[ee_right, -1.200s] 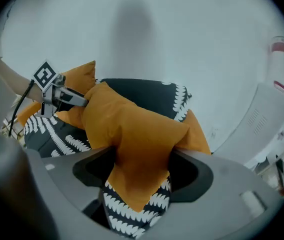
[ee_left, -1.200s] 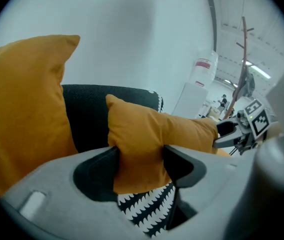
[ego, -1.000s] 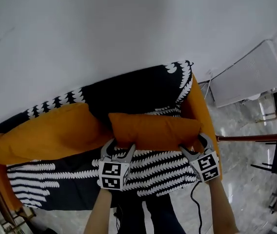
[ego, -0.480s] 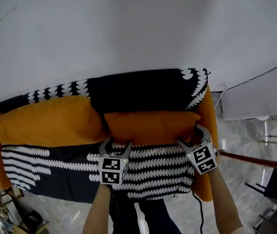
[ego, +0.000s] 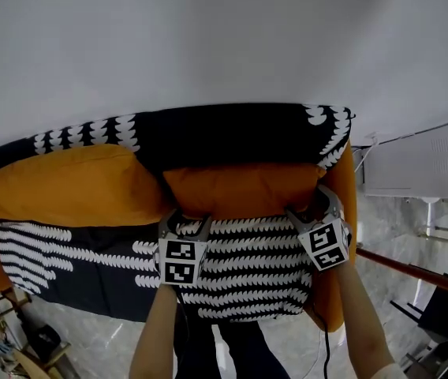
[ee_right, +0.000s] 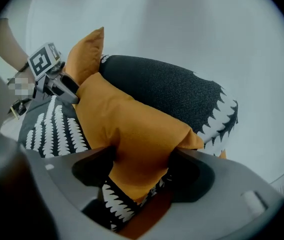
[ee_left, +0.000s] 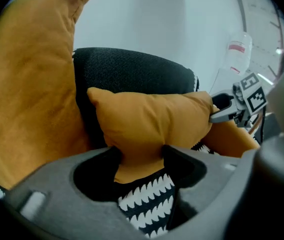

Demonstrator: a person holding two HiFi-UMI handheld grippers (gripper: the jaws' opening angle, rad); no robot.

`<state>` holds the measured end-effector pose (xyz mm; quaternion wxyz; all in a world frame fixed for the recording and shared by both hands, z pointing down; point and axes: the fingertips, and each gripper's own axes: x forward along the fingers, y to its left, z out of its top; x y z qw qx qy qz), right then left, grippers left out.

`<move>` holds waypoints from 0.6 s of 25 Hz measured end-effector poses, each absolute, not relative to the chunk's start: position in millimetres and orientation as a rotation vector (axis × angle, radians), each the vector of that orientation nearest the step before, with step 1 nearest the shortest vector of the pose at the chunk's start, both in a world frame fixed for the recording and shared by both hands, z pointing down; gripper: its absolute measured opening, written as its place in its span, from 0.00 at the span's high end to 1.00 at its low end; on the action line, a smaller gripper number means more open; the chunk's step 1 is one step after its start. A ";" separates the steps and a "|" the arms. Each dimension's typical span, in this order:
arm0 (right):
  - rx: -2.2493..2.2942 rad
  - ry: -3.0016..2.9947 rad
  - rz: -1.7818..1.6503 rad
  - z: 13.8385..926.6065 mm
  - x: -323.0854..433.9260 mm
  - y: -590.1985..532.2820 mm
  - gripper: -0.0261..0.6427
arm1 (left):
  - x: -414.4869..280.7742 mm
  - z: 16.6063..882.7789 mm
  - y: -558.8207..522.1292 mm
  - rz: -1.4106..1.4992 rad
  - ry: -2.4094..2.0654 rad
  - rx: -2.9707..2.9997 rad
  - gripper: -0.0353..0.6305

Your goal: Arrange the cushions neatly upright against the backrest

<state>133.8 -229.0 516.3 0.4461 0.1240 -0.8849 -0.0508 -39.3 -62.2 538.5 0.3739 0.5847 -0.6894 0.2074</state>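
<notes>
A small orange cushion (ego: 244, 189) stands against the sofa's black backrest (ego: 224, 136), on the seat's right half. My left gripper (ego: 184, 226) is shut on its lower left corner (ee_left: 137, 154). At the lower right corner (ee_right: 142, 159) my right gripper (ego: 312, 215) is shut on the same cushion. A larger orange cushion (ego: 66, 186) leans on the backrest to the left, touching the small one; it fills the left of the left gripper view (ee_left: 27, 84).
The sofa seat (ego: 240, 271) has a black and white patterned cover. An orange armrest (ego: 347, 204) closes the right end. A white wall (ego: 208, 38) rises behind. A white appliance (ego: 421, 160) and dark chair legs stand to the right on the tiled floor.
Both grippers have carried the small cushion back and up against the backrest, and the head view has swung left. The grip on both corners is unchanged.
</notes>
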 end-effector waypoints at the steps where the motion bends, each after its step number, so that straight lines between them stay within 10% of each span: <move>1: 0.298 -2.178 -0.142 521.6 133.9 -230.6 0.43 | -37.9 543.5 -61.7 0.549 -1.750 1.495 0.51; 15: 0.335 -2.172 -0.171 560.1 152.3 -238.0 0.37 | -26.4 587.6 -63.5 0.580 -1.687 1.417 0.47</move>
